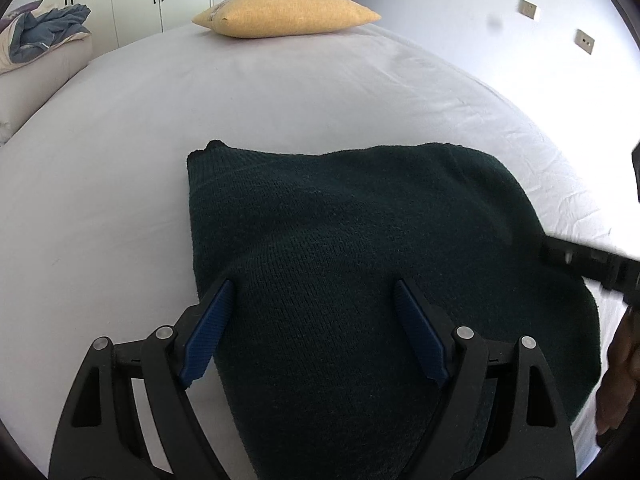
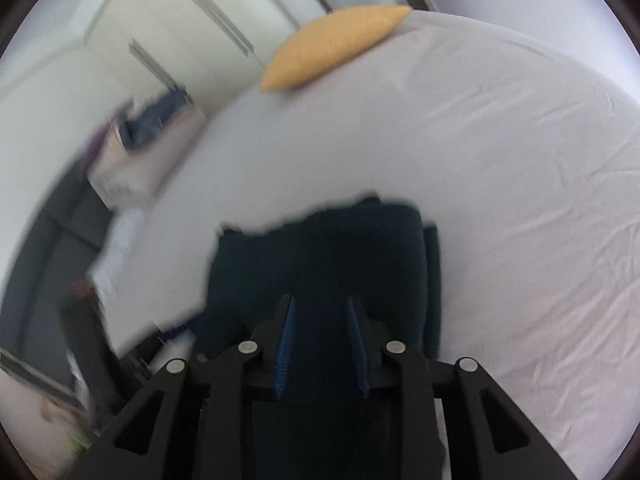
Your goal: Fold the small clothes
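A dark green sweater (image 1: pixel 360 240) is lying partly folded on the white bed (image 1: pixel 280 96), near its close edge. The left tool (image 1: pixel 314 292) is hovering over the knit with its fingers spread wide, gripping nothing. The right tool (image 2: pixel 320 308) is sitting with its fingers narrowed around a fold of the sweater (image 2: pixel 320 256). A yellow pillow (image 1: pixel 286 12) is resting at the far end.

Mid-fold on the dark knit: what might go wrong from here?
1. The left tongs gape wide over the dark green sweater, gripping nothing; that side may sag or unfold.
2. The right tongs look nearly closed on the knit, but that view is blurred, so the pinch could be shallow and slip.
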